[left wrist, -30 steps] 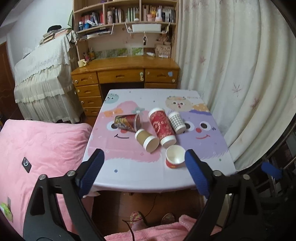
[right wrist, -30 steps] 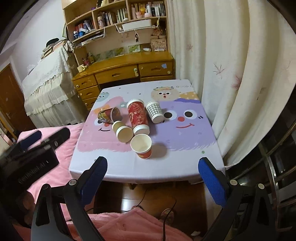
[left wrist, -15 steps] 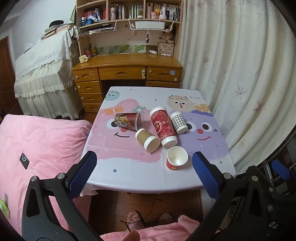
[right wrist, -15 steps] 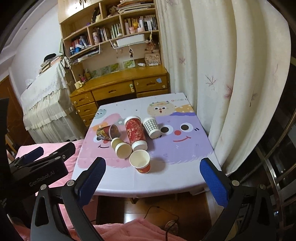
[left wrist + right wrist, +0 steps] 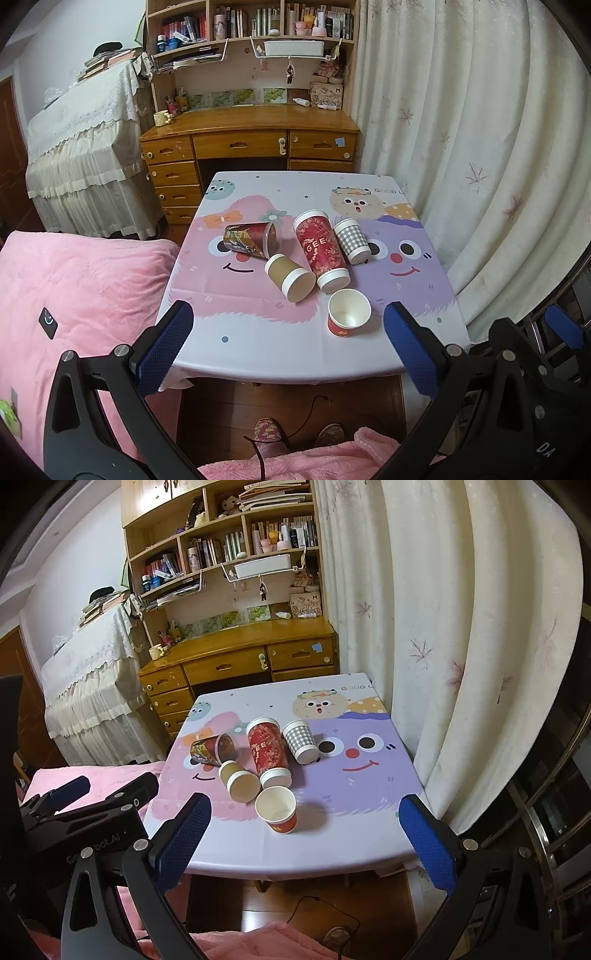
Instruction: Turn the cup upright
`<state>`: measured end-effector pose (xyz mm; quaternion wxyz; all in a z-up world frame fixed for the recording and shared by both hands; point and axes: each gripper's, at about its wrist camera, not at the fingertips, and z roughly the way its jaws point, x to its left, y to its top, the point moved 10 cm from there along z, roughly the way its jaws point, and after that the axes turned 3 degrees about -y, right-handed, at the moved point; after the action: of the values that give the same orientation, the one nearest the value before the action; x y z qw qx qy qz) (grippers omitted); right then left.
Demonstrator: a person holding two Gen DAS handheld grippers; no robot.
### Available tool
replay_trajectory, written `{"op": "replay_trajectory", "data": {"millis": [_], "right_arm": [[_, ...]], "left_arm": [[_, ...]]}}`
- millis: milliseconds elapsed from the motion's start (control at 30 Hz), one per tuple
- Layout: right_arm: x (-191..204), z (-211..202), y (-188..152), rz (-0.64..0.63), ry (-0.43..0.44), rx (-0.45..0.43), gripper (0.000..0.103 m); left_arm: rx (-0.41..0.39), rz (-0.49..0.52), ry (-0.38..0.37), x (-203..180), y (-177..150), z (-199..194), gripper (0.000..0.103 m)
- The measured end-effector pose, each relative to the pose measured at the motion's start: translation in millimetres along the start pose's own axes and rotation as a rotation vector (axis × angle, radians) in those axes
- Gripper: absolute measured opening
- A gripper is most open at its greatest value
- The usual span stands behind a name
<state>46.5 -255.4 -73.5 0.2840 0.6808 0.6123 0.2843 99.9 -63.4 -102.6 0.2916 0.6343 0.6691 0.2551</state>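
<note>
Several paper cups sit on the cartoon tablecloth [image 5: 258,339]. A small red and white cup [image 5: 348,313] [image 5: 277,809] stands upright nearest me. A brown cup [image 5: 289,277] [image 5: 239,781], a tall red cup [image 5: 322,249] [image 5: 269,751], a checked grey cup [image 5: 351,240] [image 5: 301,740] and a dark patterned cup [image 5: 251,240] [image 5: 212,748] lie on their sides behind it. My left gripper [image 5: 288,347] is open and empty, held back above the table's near edge. My right gripper [image 5: 303,838] is open and empty, likewise short of the table.
A pink bed [image 5: 81,295] lies left of the table. A cream curtain [image 5: 480,147] hangs close on the right. A wooden desk [image 5: 251,136] with bookshelves stands beyond the table. A metal rail [image 5: 554,812] is at the far right.
Both grippers have risen and drawn back a little, so the table looks smaller and farther. The cups have not moved.
</note>
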Motion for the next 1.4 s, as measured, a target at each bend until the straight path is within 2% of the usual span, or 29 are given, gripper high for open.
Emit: {"op": "replay_trajectory", "data": {"millis": [567,1400], "right_arm": [[-5,14,2,0.01,0.018,0.02,0.103],[-10,29,7,0.017,0.02,0.043,0.103]], "left_arm": [[0.009,0.034,-0.02,-12,-2,6,0.102],[-0.011,0.024,0.005,-5,5,10,0.102]]}}
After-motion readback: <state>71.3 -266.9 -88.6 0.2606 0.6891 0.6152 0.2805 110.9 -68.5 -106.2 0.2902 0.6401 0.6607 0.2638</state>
